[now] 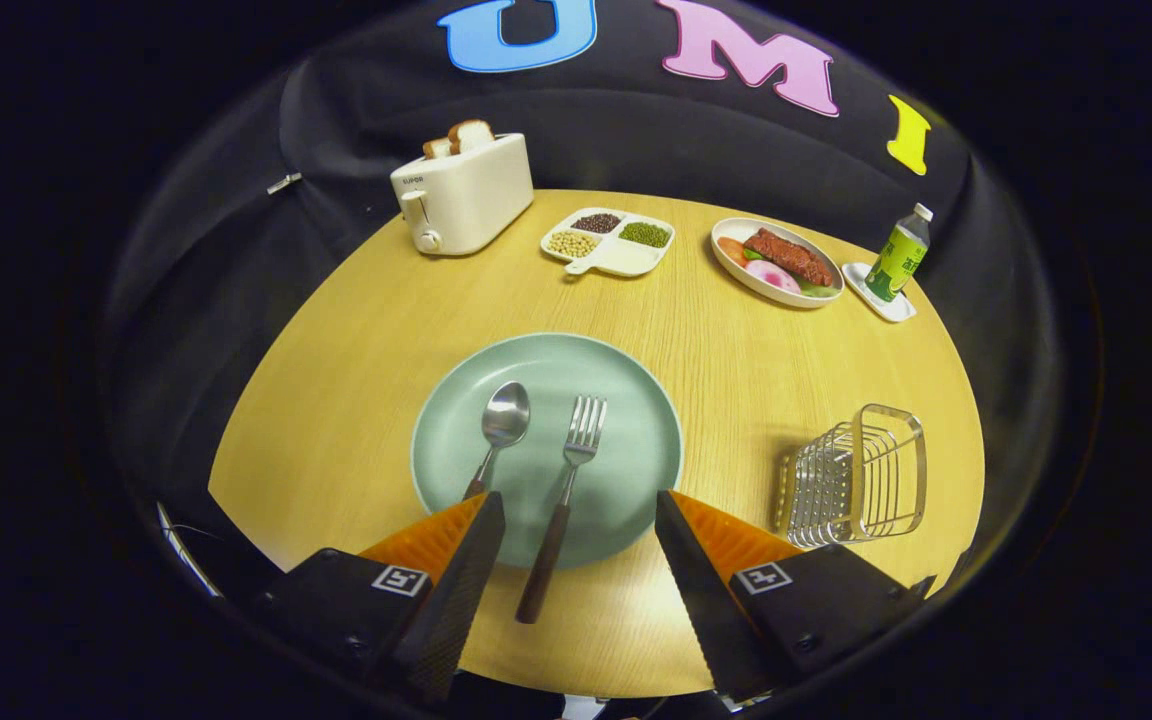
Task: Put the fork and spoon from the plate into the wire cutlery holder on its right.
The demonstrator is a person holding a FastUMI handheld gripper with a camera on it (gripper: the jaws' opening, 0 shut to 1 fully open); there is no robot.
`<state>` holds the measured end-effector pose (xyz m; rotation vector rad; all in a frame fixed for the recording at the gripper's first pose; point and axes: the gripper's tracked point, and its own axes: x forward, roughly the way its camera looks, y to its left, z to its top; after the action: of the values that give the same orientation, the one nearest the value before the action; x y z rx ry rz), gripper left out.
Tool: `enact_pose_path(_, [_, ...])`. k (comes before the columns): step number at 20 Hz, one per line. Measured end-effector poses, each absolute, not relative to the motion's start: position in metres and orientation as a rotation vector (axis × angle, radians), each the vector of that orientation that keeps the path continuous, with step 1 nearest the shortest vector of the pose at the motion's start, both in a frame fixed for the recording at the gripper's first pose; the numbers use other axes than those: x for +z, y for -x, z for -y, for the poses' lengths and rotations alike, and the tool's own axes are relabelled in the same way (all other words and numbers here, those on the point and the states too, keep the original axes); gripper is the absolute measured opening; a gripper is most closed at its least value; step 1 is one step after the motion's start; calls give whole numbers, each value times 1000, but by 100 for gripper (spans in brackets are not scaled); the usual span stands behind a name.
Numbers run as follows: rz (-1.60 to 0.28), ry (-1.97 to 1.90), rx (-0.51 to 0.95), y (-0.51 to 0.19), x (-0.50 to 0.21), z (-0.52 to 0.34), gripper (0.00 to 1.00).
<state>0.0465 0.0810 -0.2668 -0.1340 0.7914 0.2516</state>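
A round, pale wood tabletop [716,340] stands against black cloth draped behind it. At centre frame sits a green plate [636,400] with the spoon [502,420] and fork [576,460] lying side by side — the fork's dark handle runs off the near rim. The claw [580,505] hangs released, its fingers spread wide astride that handle, touching nothing. The wire cutlery holder [856,475] sits lower right. Upper left, a white toaster [461,195] holds bread — its small brand mark too tiny to read.
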Motion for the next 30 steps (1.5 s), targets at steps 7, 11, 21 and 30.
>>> enact_pose_path(7, [-937, 182, 256, -52, -310, -89, 95])
enact_pose_path(11, [-1006, 167, 254, -51, -324, -92, 84])
enact_pose_path(21, [-1095, 140, 216, -60, -337, -89, 12])
enact_pose_path(30, [-1115, 18, 239, -65, -314, -75, 8])
